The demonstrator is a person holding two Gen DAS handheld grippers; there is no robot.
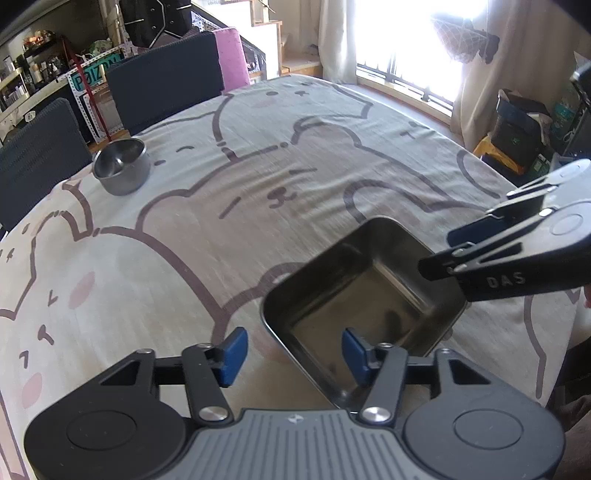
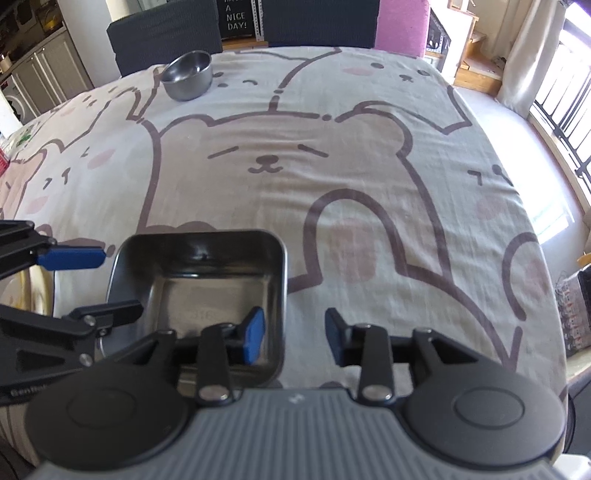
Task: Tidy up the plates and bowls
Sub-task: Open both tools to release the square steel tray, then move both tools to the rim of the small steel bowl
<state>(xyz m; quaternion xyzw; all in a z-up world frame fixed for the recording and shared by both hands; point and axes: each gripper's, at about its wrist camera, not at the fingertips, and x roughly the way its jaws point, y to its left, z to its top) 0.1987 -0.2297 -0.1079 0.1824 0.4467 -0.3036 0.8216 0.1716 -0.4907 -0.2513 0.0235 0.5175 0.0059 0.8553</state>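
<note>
A square metal tray [image 1: 365, 295] sits on the worktop [image 1: 258, 166] near its front edge, on a cloth printed with cartoon bears. It is dark, with raised walls and rounded corners, and nothing lies in it.

The left hand-held gripper [image 1: 291, 354] stands open astride the tray's left wall: one blue pad [image 1: 352, 350] hangs inside the tray, the other [image 1: 234, 350] outside over the cloth. Neither pad presses on the wall, so it holds nothing.

The right hand-held gripper [image 2: 293, 338] is likewise open astride the tray's right wall [image 2: 282, 295], with its left pad [image 2: 255, 334] over the tray floor and its other pad out over the cloth. There is a clear gap on both sides of the wall; no grip. In the left wrist view this same tool reaches in from the right, over the tray's far right corner.

A round steel bowl [image 1: 122, 170] stands upright at the worktop's far left corner, well apart from the tray. The cloth between them is bare. Dark chairs [image 1: 162, 81] and a pink one [image 2: 402, 26] are drawn up along the far side. Shelves crowded with small things [image 1: 29, 74] stand at far left, and a bright window with curtains [image 1: 406, 44] at right, with bags and boxes [image 1: 517, 136] on the floor beneath it.
</note>
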